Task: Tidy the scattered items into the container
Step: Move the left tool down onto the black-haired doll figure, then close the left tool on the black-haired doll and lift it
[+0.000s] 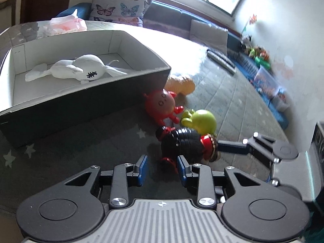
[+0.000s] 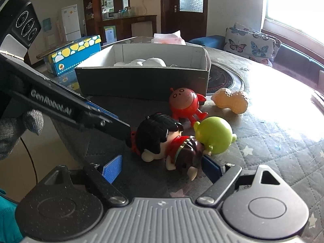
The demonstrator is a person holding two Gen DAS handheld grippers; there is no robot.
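An open dark box [image 1: 85, 105] with white walls holds a white plush toy [image 1: 79, 68]; the box also shows in the right wrist view [image 2: 141, 79]. Beside it on the table lie a red figure [image 1: 162, 105] [image 2: 185, 103], a green figure [image 1: 202, 121] [image 2: 214, 135], a peanut-shaped toy [image 1: 182, 83] [image 2: 230, 100] and a black-haired doll [image 1: 186, 145] [image 2: 162, 141]. My left gripper [image 1: 162, 169] is open, its fingers just short of the doll. My right gripper [image 2: 162, 168] is open, its fingers either side of the doll's lower half.
A tissue pack [image 1: 64, 24] lies behind the box. A butterfly cushion [image 1: 119, 8] rests on the sofa. Remotes [image 1: 221, 60] lie on the table at the far right. A blue spotted box [image 2: 75, 52] stands left of the table.
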